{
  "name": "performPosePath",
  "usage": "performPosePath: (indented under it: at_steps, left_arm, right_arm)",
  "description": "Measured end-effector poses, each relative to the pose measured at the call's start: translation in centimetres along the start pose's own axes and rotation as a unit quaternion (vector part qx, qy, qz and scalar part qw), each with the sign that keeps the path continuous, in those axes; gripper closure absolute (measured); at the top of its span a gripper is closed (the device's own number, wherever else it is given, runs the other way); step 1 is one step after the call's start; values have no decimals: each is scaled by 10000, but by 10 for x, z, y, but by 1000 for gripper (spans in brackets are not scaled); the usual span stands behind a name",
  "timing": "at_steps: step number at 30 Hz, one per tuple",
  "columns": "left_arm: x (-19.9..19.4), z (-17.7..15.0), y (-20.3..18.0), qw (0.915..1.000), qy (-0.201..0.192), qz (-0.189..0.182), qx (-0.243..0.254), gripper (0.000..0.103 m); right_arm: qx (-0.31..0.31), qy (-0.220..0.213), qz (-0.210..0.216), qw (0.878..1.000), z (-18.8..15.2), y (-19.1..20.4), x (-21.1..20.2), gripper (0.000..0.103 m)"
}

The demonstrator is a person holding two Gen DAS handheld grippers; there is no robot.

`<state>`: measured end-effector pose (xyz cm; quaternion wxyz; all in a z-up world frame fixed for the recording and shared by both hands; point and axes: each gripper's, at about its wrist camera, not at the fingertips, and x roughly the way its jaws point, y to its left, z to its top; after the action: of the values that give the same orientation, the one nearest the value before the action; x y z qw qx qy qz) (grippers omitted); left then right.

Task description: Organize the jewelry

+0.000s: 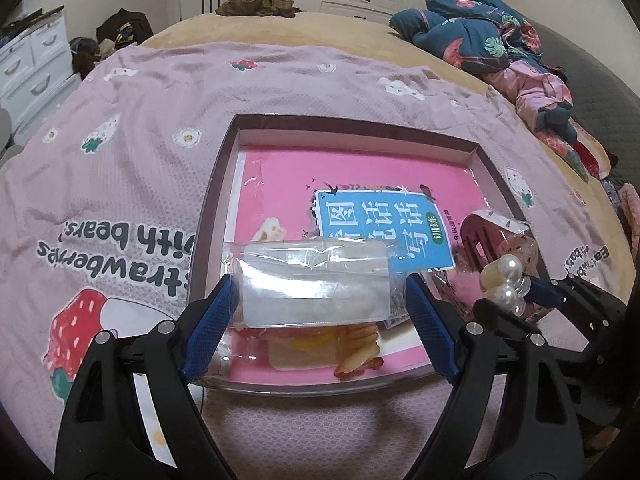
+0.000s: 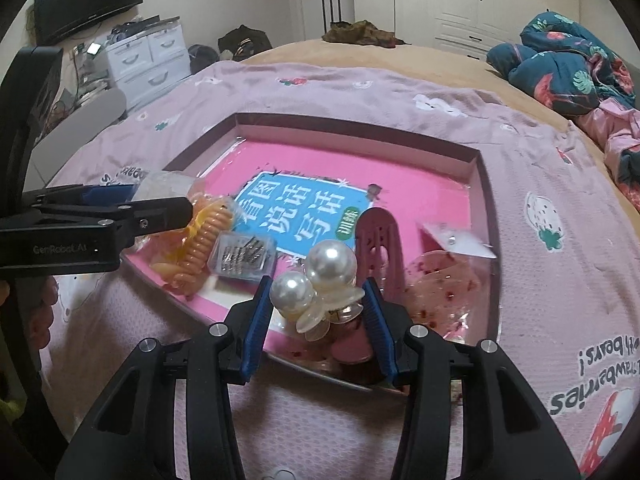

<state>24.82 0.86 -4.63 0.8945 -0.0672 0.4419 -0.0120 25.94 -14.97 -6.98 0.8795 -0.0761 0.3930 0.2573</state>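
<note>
A shallow box [image 1: 236, 136] with a pink book [image 1: 360, 168] inside lies on the bed; it also shows in the right wrist view [image 2: 480, 160]. My left gripper [image 1: 318, 294] is shut on a clear plastic bag [image 1: 312, 280] over the box's near edge. My right gripper [image 2: 318, 292] is shut on a pearl hair clip [image 2: 320, 272], seen also in the left wrist view [image 1: 504, 284]. In the box lie an orange coil hair tie [image 2: 208, 240], a small clear case of pins [image 2: 244, 256], a dark pink claw clip [image 2: 376, 240] and a speckled pink clip [image 2: 444, 280].
The box sits on a pink strawberry-print blanket [image 1: 140, 184]. A heap of blue flowered bedding [image 1: 480, 28] lies at the far right of the bed. White drawers [image 2: 148, 60] stand left of the bed, wardrobes [image 2: 460, 0] behind.
</note>
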Motion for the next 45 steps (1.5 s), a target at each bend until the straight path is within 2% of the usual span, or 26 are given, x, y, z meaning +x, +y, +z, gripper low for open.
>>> performPosePath:
  at_steps: [3,5,6,10,18,23,31,45]
  left_arm:
    - [1,-1,0,10000,6,3,-13,26]
    - [0,-2,0,10000,12,-13,-19,25]
    - [-1,-2,-1,10000,11,-17,-16,25]
    - [-7,-3,-4,10000,-27,-68,-1,23]
    - [-41,-10,-13,9993,-321,-157,81,16]
    - [-67,-20,-16,9985,-506,-176,76,13]
    - [-98,-51,-9,9978,-645,-112,-31,9]
    - [-130,-104,-6,9971,-767,15,10,9]
  right_arm:
    - [-9,22,33,10000,0,2,0,54]
    - [-3,-16,24,10000,-2,2,-6,43]
    - [14,-59,9,10000,-2,2,-10,40]
    - [101,-170,-22,9998,-8,0,-26,37]
    - [317,-465,-189,9982,-23,-7,-71,23]
    - [425,-702,-373,9959,-35,-7,-101,10]
    - [560,-852,-504,9935,-54,-1,-128,5]
    - [760,-876,-551,9917,-84,19,-148,4]
